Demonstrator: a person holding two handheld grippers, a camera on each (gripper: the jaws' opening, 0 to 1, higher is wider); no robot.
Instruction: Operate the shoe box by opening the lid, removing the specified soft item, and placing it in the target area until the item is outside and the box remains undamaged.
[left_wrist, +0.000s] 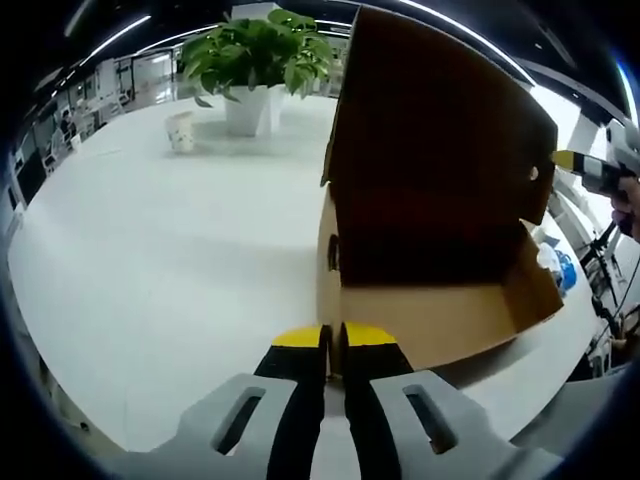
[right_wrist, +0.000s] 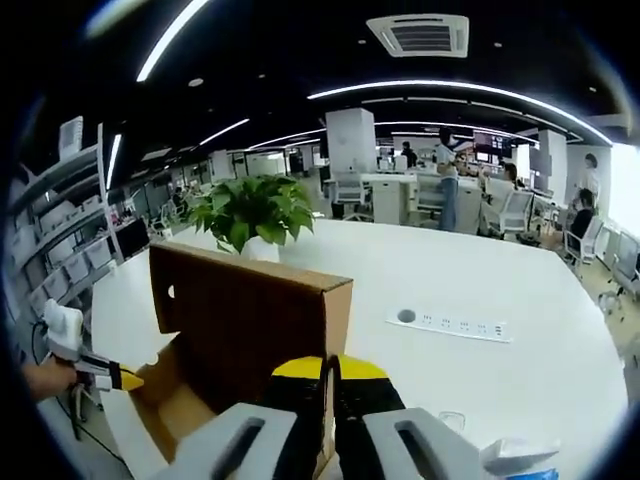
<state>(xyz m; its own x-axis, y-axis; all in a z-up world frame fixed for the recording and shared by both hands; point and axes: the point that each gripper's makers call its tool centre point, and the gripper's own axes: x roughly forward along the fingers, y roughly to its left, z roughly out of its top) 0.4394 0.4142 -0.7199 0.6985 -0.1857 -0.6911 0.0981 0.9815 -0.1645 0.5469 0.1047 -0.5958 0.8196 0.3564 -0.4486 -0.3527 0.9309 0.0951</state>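
A: Office w/ long white table (left_wrist: 150, 260), potted plant (left_wrist: 258, 50) and paper cup (left_wrist: 181, 131) at the far end. Shoe box (left_wrist: 430, 300) sits near the table edge, lid (left_wrist: 440, 130) standing upright.

B: Why's the lid up like that?

A: Prob. held. In the right gripper view the right gripper (right_wrist: 328, 372) has its yellow tips pinched together on the lid's edge (right_wrist: 335, 300), jaws clamped w/ the cardboard btwn them, as far as I can tell. That keeps the box interior open.

B: And the left gripper (left_wrist: 335, 340)?

A: Jaws closed, nothing visibly in them, tips just at the box's near corner, maybe touching it. Looks like it's bracing the box or waiting to reach in.

B: The soft item?

A: Can't see it. Visible part of the box floor is bare cardboard; the back of the interior is in deep shadow under the lid. Could be there or not, can't tell.

B: Anything else?

A: Power strip (right_wrist: 455, 325) set in the table. Target area isn't marked anywhere I can make out.
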